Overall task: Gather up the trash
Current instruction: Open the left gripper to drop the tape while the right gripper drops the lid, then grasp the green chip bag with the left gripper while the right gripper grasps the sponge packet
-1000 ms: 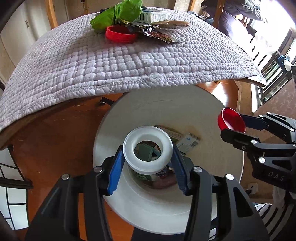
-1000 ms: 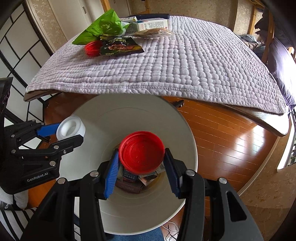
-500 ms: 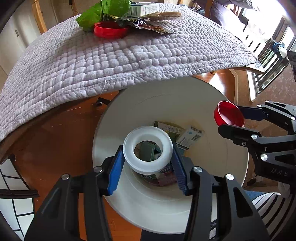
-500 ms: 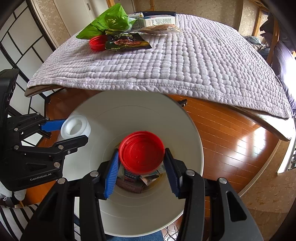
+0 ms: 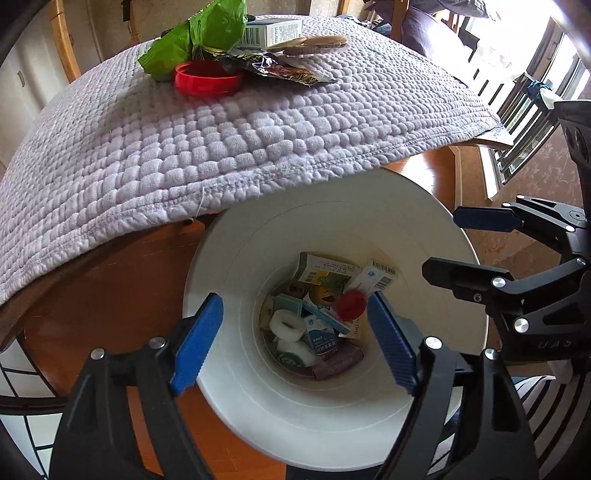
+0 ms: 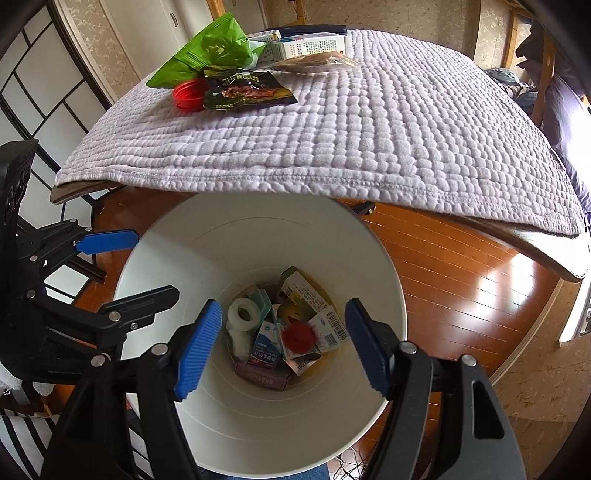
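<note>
A white trash bin (image 5: pixel 436 236) (image 6: pixel 177 258) stands on the floor below both grippers. Inside lie a white tape roll (image 5: pixel 286 325) (image 6: pixel 243 314), a red cap (image 5: pixel 351 304) (image 6: pixel 298 338) and several small boxes. My left gripper (image 5: pixel 295 339) is open and empty above the bin; it also shows in the right wrist view (image 6: pixel 144 264). My right gripper (image 6: pixel 284 347) is open and empty above the bin; it also shows in the left wrist view (image 5: pixel 447 245). On the table lie a red lid (image 5: pixel 207 79) (image 6: pixel 188 95), a green bag (image 5: pixel 199 37) (image 6: pixel 207 50), a dark wrapper (image 6: pixel 247 90) and a white box (image 6: pixel 306 46).
A lilac quilted cloth (image 5: pixel 184 147) (image 6: pixel 369 129) covers the wooden table, whose edge overhangs the bin's far rim. A wooden floor (image 6: pixel 454 280) surrounds the bin. A sliding screen (image 6: pixel 48 85) stands at the left. A chair with dark clothing (image 5: pixel 436 22) is beyond the table.
Both grippers have opened. The white tape roll has dropped from the left gripper and the red cap from the right gripper; both now lie in the bin.
</note>
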`<action>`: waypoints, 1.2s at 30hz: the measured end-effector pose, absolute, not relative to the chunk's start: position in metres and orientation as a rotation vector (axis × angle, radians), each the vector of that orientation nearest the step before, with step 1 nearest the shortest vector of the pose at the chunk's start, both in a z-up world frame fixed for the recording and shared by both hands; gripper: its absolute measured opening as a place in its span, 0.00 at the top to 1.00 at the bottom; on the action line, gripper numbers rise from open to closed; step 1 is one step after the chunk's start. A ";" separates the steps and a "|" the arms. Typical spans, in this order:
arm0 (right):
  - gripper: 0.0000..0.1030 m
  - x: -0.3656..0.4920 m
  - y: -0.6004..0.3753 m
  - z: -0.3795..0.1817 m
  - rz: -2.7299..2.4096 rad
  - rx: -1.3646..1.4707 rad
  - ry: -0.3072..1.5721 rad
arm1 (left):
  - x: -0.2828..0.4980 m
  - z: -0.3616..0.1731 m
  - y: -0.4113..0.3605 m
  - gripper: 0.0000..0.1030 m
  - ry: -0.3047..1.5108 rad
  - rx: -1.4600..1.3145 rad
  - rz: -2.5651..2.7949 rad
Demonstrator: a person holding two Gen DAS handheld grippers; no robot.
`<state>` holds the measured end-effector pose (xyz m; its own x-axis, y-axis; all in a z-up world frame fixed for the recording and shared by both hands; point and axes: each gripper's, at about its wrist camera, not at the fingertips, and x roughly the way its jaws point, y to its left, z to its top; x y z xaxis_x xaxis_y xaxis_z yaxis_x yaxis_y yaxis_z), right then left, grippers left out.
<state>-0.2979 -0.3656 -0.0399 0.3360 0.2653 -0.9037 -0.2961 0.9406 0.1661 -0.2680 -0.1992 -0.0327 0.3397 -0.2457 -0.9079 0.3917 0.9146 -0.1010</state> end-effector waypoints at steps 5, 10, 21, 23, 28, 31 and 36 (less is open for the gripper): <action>0.33 -0.297 -0.362 -0.035 0.370 -0.049 1.163 | -0.267 -0.034 -0.196 0.20 1.157 0.155 -0.416; 0.33 -0.299 -0.364 -0.018 0.377 -0.091 1.128 | -0.272 -0.026 -0.188 0.20 1.147 0.159 -0.416; 0.33 -0.287 -0.375 0.014 0.377 -0.106 1.060 | -0.268 -0.006 -0.180 0.20 1.122 0.151 -0.410; 0.33 -0.288 -0.375 0.015 0.379 -0.108 1.060 | -0.268 -0.005 -0.179 0.20 1.122 0.149 -0.412; 0.33 -0.291 -0.373 0.012 0.378 -0.112 1.068 | -0.266 -0.007 -0.179 0.20 1.125 0.154 -0.411; 0.33 -0.290 -0.373 0.012 0.377 -0.112 1.068 | -0.263 -0.007 -0.179 0.20 1.125 0.155 -0.408; 0.33 -0.287 -0.376 0.018 0.371 -0.109 1.052 | -0.262 0.002 -0.178 0.20 1.104 0.159 -0.403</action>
<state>-0.2869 -0.3760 0.0183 0.4400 0.2467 -0.8634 -0.3495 0.9328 0.0885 -0.2617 -0.1778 0.0025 0.3863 -0.2367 -0.8915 0.3928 0.9167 -0.0732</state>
